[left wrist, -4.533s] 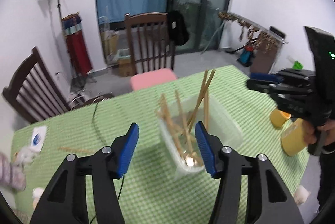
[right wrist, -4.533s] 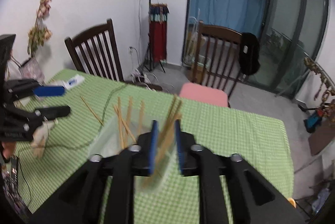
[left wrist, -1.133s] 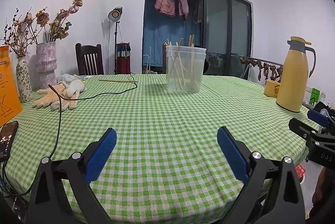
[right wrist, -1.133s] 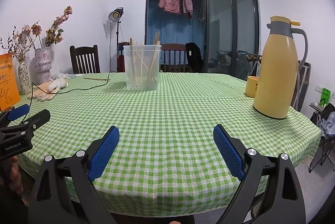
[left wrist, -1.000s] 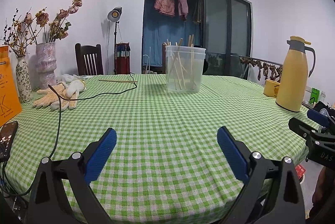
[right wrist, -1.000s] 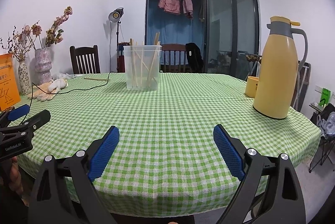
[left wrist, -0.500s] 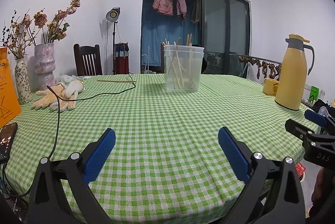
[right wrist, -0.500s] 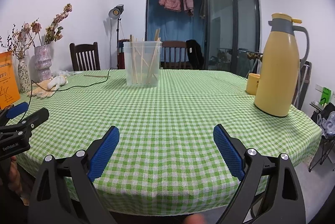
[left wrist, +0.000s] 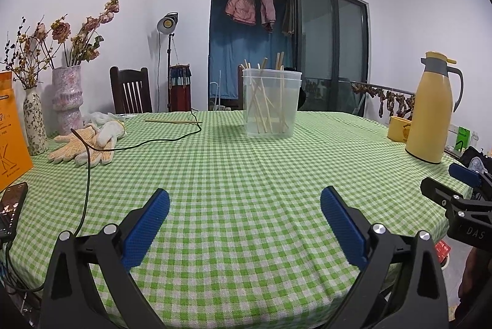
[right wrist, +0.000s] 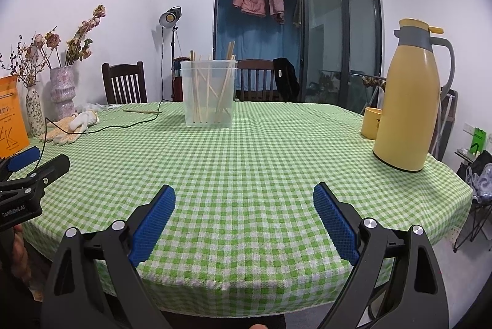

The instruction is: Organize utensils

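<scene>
- Your left gripper (left wrist: 244, 212) hangs low at the near edge of the table (left wrist: 233, 175), jaws spread wide and holding nothing; your right gripper (right wrist: 244, 210) sits level with it, equally splayed and empty; both seem parked back from the work, which suggests a pause between steps.
- The clear container (left wrist: 270, 103) stands upright toward the far edge of the table, chopsticks (left wrist: 263, 101) leaning inside it at loose angles; upright storage keeps them gathered.
- One stray chopstick (left wrist: 172, 121) lies flat near the far left corner, just beside the black cable (left wrist: 147, 142); judged from this, it is the piece left to collect.
- Work gloves (left wrist: 83, 144) and vases (left wrist: 66, 100) line the left edge; a yellow flask (right wrist: 409, 101) and cup (right wrist: 370, 122) hold the right edge, clear of your reach path.
</scene>
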### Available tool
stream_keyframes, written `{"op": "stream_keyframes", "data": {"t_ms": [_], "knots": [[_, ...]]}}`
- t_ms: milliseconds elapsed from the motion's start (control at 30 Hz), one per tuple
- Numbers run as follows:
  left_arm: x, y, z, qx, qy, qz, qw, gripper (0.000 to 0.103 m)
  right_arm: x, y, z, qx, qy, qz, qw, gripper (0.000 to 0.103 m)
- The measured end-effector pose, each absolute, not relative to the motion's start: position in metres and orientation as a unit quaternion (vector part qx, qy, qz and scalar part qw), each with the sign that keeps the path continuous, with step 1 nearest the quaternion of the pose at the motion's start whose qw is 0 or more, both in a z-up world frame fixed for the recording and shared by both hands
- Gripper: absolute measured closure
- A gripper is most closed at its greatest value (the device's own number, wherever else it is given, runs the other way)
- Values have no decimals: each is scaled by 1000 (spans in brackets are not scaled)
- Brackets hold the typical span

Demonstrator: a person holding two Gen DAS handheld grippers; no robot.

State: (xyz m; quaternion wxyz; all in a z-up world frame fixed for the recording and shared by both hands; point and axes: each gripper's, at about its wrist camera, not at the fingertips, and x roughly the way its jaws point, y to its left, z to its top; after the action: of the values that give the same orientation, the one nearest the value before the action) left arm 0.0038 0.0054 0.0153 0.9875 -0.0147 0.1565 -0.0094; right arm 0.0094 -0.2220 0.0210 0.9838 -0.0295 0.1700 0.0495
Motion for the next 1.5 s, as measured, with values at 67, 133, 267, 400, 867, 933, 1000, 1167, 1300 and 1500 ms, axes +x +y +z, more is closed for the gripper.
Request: {"op": "stream_keyframes", "data": {"t_ms": [67,133,267,400,867,933,1000,1167,1300,1500], "knots": [[4,5,16,-14,156,-9,988,8,10,-222,21,-30,170,50,984,16],[4,5,16,-14,155,-10,988,8,10,-222,21,-30,171,49,984,15],[4,5,16,-14,155,-10,988,8,11,-222,21,-30,174,48,983,15],[4,5,15,-14,156,-11,988,8,12,-222,20,-31,176,49,983,16],[9,9,10,-26,171,-6,985,8,12,-222,20,-33,180,48,982,15],[9,9,10,-26,171,-6,985,8,12,-222,20,-32,180,47,982,15],[8,9,10,-25,171,-6,985,8,13,-222,20,-32,181,48,982,16],[9,9,9,-25,173,-7,985,8,13,-221,19,-33,182,48,982,16],[8,8,10,-24,173,-9,985,8,14,-222,19,-33,186,47,981,15],[7,7,9,-23,172,-14,985,8,13,-222,19,-32,184,46,981,15]]}}
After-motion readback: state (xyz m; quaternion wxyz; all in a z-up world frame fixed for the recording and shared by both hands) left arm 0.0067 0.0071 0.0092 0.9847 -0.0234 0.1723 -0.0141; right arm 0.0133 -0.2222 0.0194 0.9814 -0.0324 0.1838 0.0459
